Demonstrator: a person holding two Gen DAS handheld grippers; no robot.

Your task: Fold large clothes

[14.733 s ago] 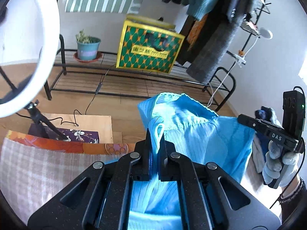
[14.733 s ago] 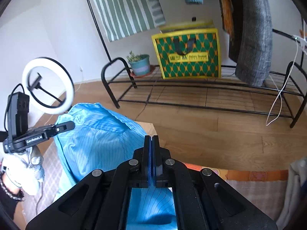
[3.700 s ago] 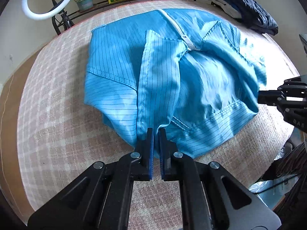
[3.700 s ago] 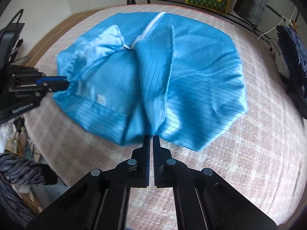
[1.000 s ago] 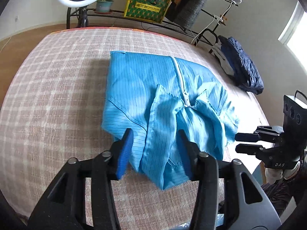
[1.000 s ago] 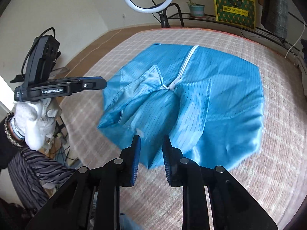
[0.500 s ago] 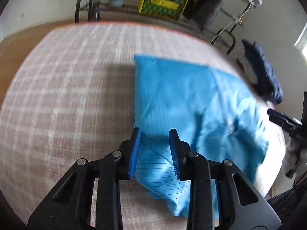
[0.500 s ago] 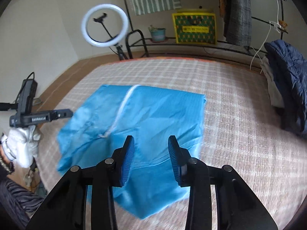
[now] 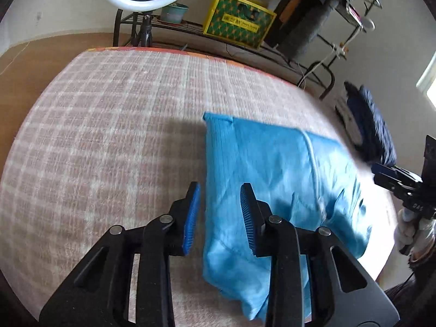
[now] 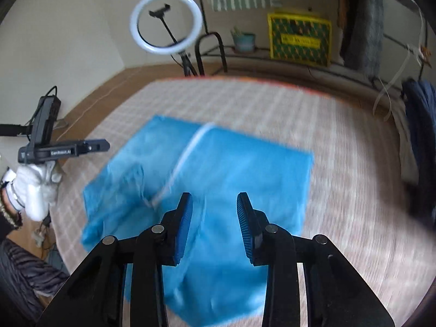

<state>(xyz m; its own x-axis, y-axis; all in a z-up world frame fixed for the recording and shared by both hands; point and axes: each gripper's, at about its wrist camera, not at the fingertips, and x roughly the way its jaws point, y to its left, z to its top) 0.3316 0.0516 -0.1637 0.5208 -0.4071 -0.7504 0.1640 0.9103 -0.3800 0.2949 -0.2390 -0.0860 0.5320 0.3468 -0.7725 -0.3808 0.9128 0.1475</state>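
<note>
A bright blue striped garment point(image 9: 272, 169) with a white zipper point(image 10: 188, 147) lies partly folded on the checked bedspread point(image 9: 109, 122). My left gripper point(image 9: 219, 188) hovers open over the garment's left edge, and nothing sits between its blue pads. In the right wrist view my right gripper point(image 10: 214, 199) hangs above the near middle of the garment point(image 10: 231, 169); its jaws are closing a little, with nothing between them. Each view shows the other gripper at the bed's side: the right gripper point(image 9: 381, 173) and the left gripper point(image 10: 103, 145), held by a white-gloved hand point(image 10: 35, 188).
A ring light point(image 10: 166, 21) stands past the far edge of the bed. Behind it a low metal rack holds a yellow-green box point(image 9: 239, 20) and a potted plant point(image 10: 244, 41). Dark blue clothes point(image 9: 373, 125) lie piled at the bed's right side.
The left gripper's jaws narrowed, and it slid left to the garment's left edge. The right gripper swung right and up; its view now takes in more of the room.
</note>
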